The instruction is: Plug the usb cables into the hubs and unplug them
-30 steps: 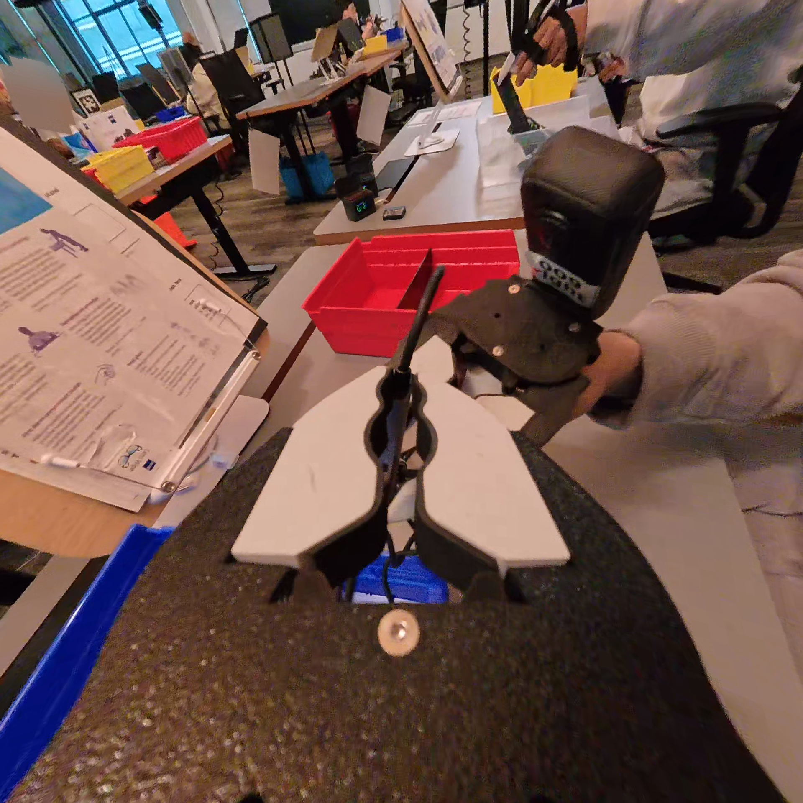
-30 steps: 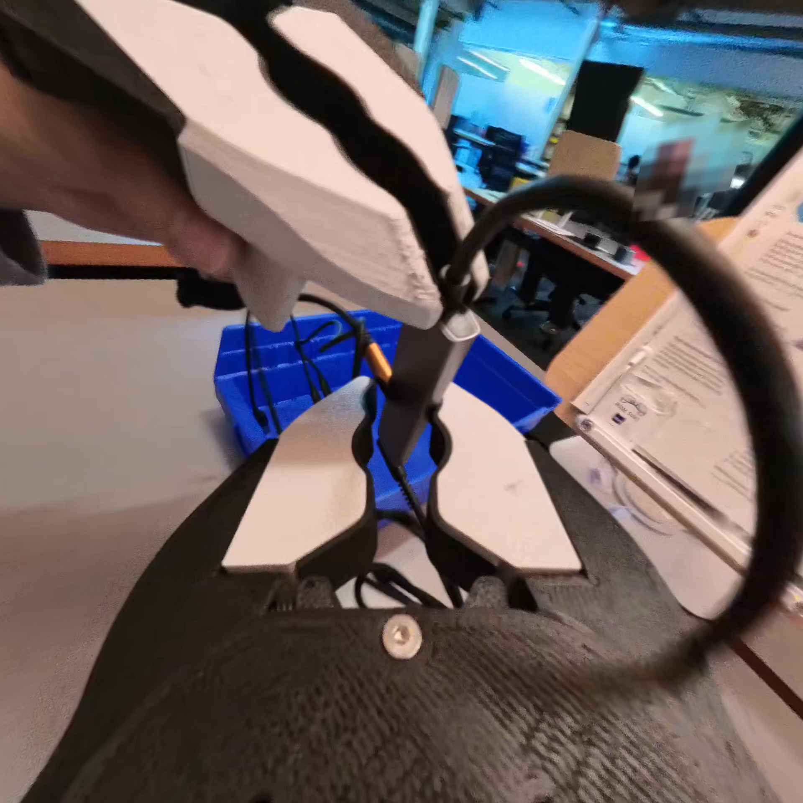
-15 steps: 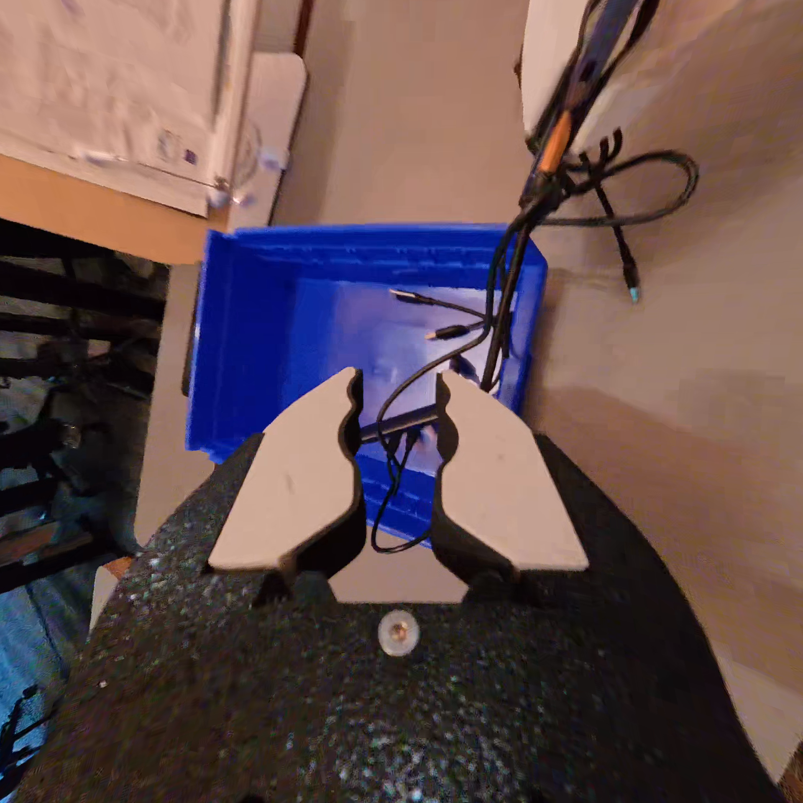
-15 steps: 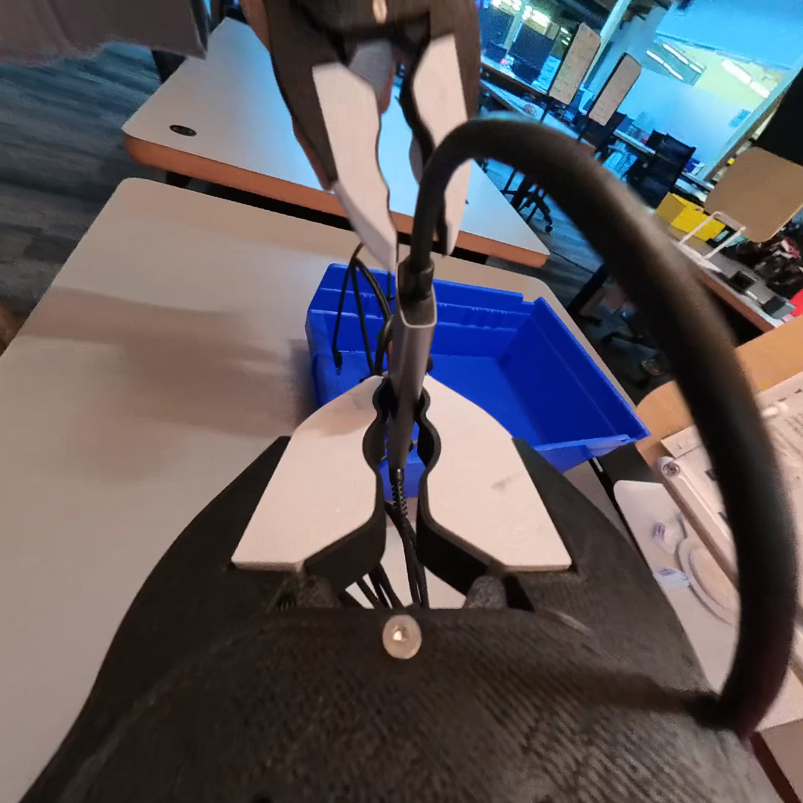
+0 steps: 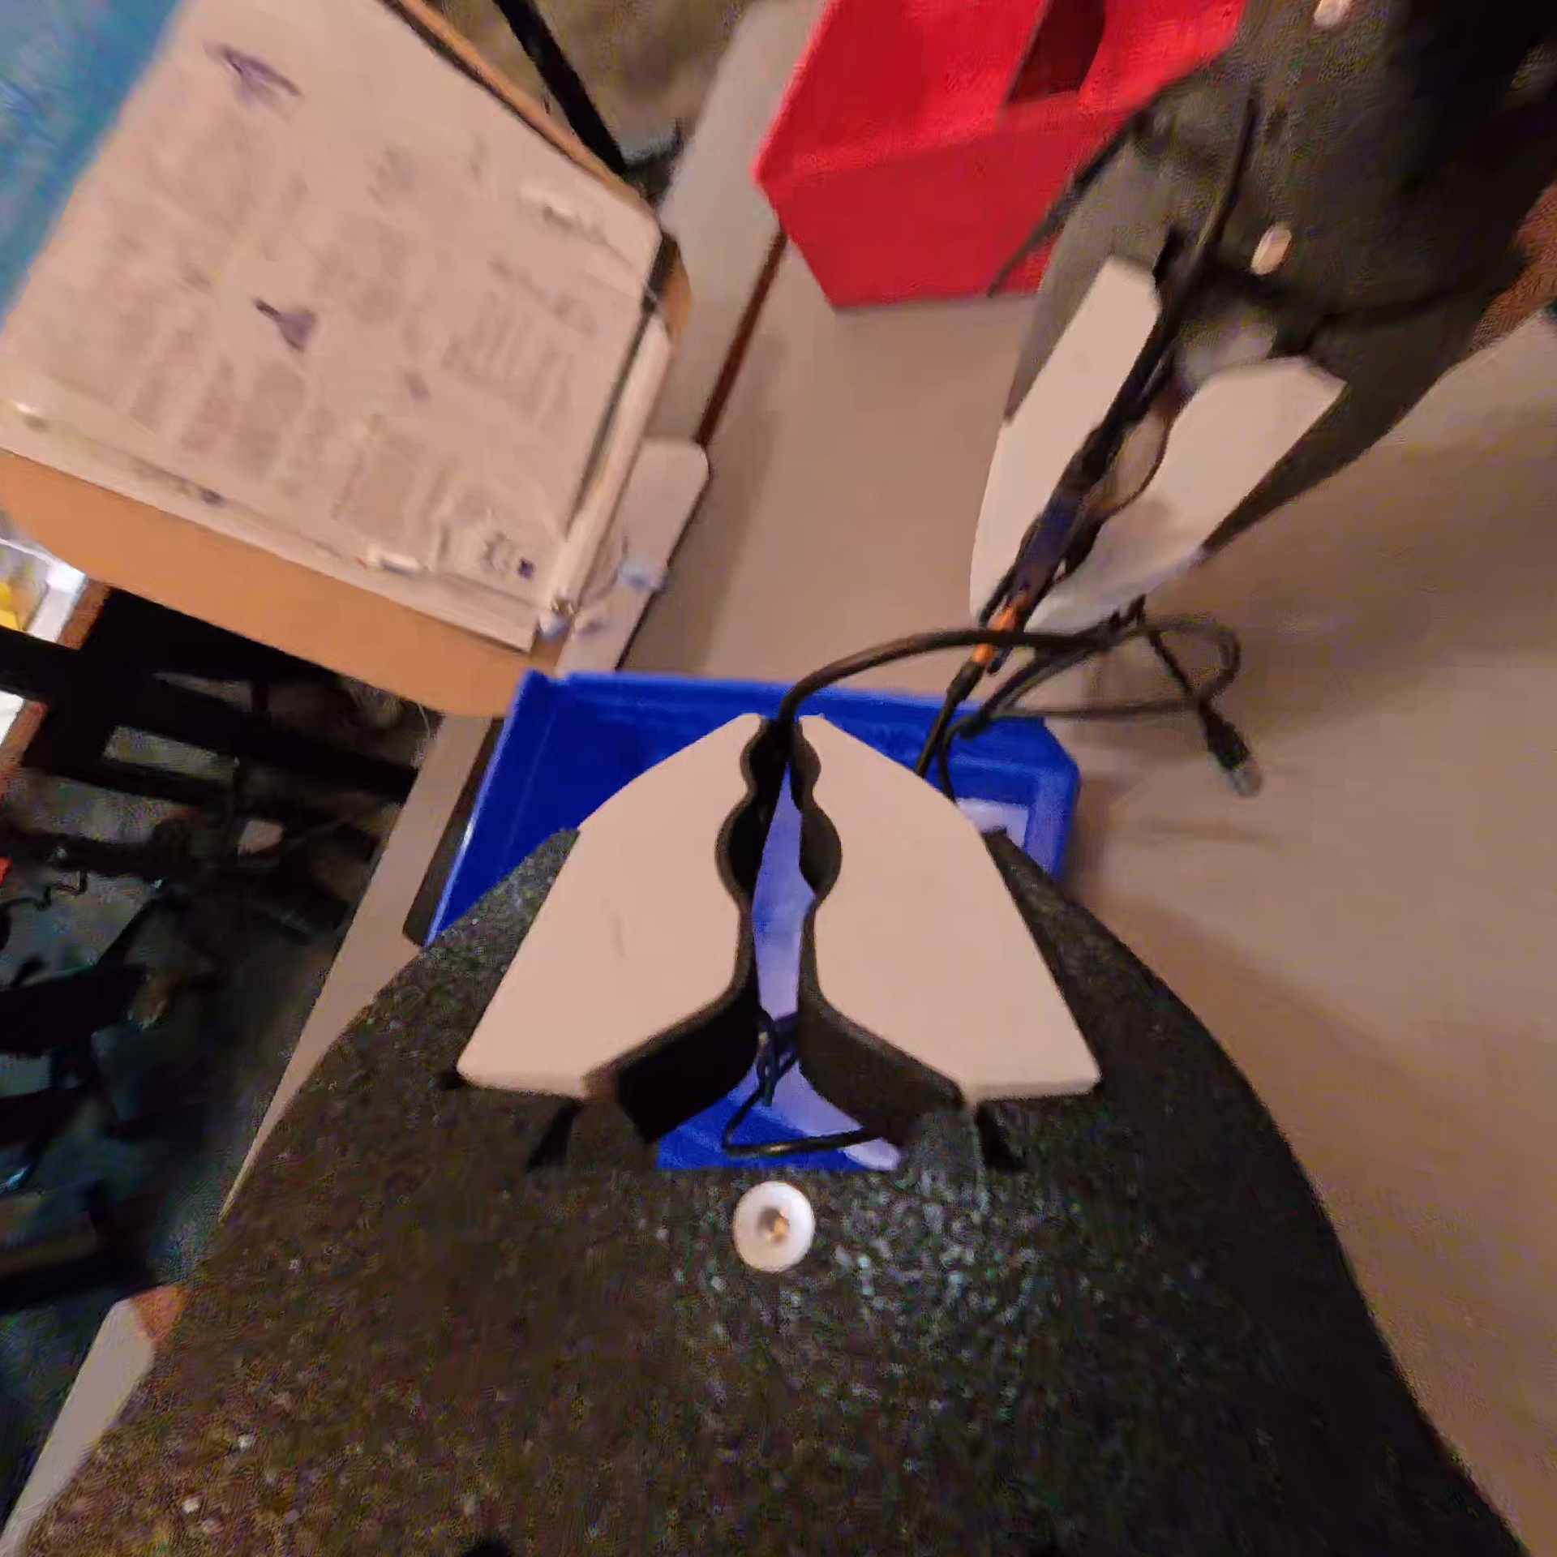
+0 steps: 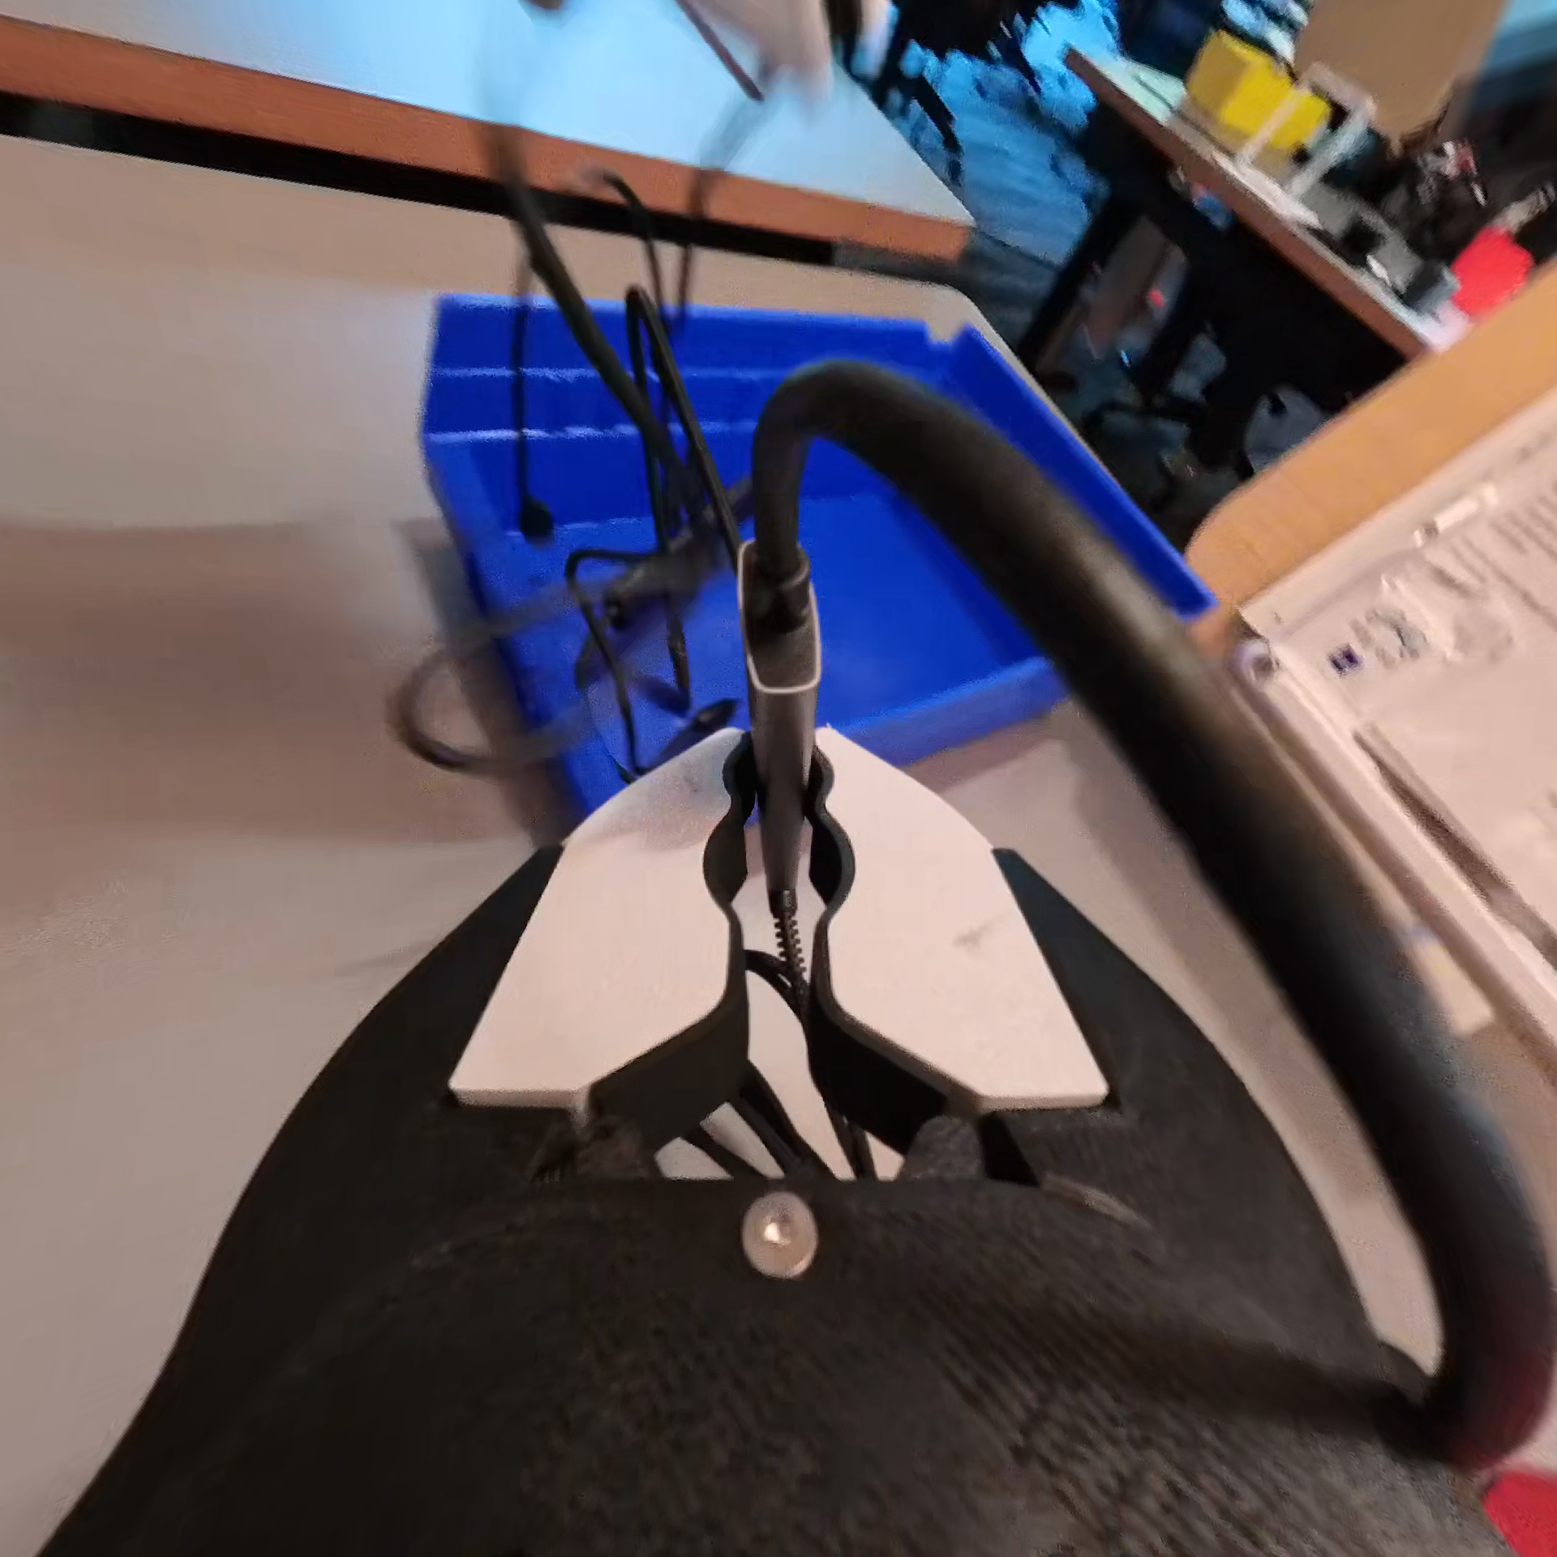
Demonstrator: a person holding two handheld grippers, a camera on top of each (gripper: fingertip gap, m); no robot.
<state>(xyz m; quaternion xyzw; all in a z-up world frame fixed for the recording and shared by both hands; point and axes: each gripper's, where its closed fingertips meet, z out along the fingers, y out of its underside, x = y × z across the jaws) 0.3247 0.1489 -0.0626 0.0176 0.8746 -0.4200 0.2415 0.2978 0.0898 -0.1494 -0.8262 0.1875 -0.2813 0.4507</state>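
Observation:
My left gripper (image 5: 779,741) hangs over the blue bin (image 5: 607,758) and is shut on a thin black USB cable (image 5: 885,653). That cable runs up and right to the grey hub (image 5: 1057,514) in my right gripper (image 5: 1045,590), where an orange plug (image 5: 1003,619) and several other thin cables also hang. In the right wrist view my right gripper (image 6: 779,750) is shut on the hub (image 6: 779,649), held upright above the table. The hub's thick black cord (image 6: 1095,607) arches over to the right. Thin cables (image 6: 649,472) trail into the blue bin (image 6: 1095,539).
A red bin (image 5: 927,168) stands on the table beyond the right gripper. A tilted document stand with printed sheets (image 5: 337,295) sits left of the blue bin and shows in the right wrist view (image 6: 1432,674). A loose cable end (image 5: 1226,750) lies right of the blue bin. The gap from one gripper's tips to the other's is roughly 11 cm.
My left gripper was open over the blue bin half a second ago and has now shut on a thin cable. My right gripper has kept its hold on the hub.

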